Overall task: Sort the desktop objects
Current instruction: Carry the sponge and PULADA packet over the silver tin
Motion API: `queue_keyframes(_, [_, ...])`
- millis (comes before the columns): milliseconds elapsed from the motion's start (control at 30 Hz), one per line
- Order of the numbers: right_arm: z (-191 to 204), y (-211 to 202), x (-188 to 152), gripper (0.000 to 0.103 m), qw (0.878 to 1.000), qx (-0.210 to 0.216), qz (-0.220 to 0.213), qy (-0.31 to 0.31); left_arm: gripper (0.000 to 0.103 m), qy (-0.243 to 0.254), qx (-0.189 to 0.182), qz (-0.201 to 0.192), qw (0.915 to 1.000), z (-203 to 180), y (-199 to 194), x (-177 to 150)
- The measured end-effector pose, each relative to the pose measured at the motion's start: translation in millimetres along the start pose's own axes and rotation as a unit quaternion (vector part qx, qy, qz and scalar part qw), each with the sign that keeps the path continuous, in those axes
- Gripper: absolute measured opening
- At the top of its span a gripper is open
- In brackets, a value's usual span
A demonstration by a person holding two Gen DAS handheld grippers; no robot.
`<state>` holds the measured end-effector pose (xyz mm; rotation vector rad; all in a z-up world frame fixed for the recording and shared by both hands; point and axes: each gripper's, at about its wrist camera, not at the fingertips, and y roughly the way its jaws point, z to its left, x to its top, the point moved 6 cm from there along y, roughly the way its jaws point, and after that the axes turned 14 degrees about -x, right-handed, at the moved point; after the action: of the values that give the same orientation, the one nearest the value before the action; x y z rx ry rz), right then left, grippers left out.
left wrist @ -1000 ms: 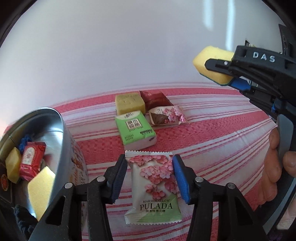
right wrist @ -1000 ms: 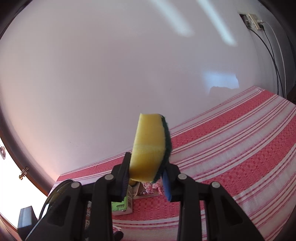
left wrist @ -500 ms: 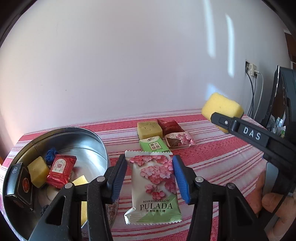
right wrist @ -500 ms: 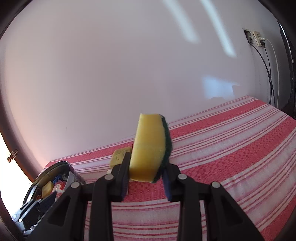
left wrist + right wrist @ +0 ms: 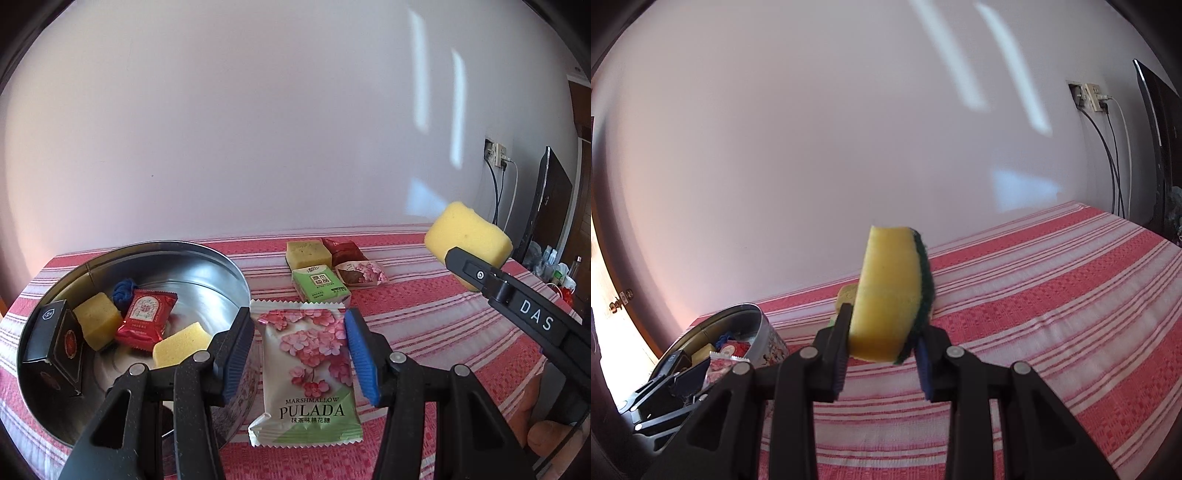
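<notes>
My left gripper [image 5: 301, 356] is shut on a pink-flowered PULADA marshmallow packet [image 5: 306, 373], held above the cloth just right of a round metal tin [image 5: 221, 258]. The tin holds a black box [image 5: 55, 347], yellow sponge pieces [image 5: 96, 325], a red packet [image 5: 146, 325] and a blue knot. My right gripper [image 5: 881, 360] is shut on a yellow sponge with a green scouring side [image 5: 890, 299], held in the air; it shows at the right of the left wrist view [image 5: 467, 242]. The tin shows in the right wrist view [image 5: 764, 328], low at the left.
On the red-striped tablecloth [image 5: 424, 314] behind the packet lie a yellow sponge block [image 5: 306, 253], a green tissue pack [image 5: 319, 286], a dark red packet [image 5: 343, 251] and a small pink-flowered packet [image 5: 362, 277]. A wall socket with cables [image 5: 1089, 98] and a dark screen stand at the right.
The left gripper has risen and tilted up with the packet, bringing the whole tin into view. The right gripper has carried the sponge lower and further right, away from the tin.
</notes>
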<state>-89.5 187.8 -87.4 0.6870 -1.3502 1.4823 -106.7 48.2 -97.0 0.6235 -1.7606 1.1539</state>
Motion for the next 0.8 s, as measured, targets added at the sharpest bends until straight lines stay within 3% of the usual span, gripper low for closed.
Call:
queue_keyframes(267, [24.7,-21.8,-13.2,0.031,1.0,0.013,-0.004,-0.019,0.053,-0.018,0.003,-0.011,0.9998,25.7,-33.9,-6.9])
queue_keyframes(467, [61.6,-33.4,-21.5,0.031,0.998,0.05,-0.001,-0.047,0.053,-0.042,0.011,-0.02,0.9989,48.6,-54.9,-7.9])
queue_keyframes(800, [137.3,-42.4,-24.4,0.031,0.989,0.118,0.001,-0.088,0.053,-0.066,0.067,-0.043,0.9946,96.0,-83.2,4.8])
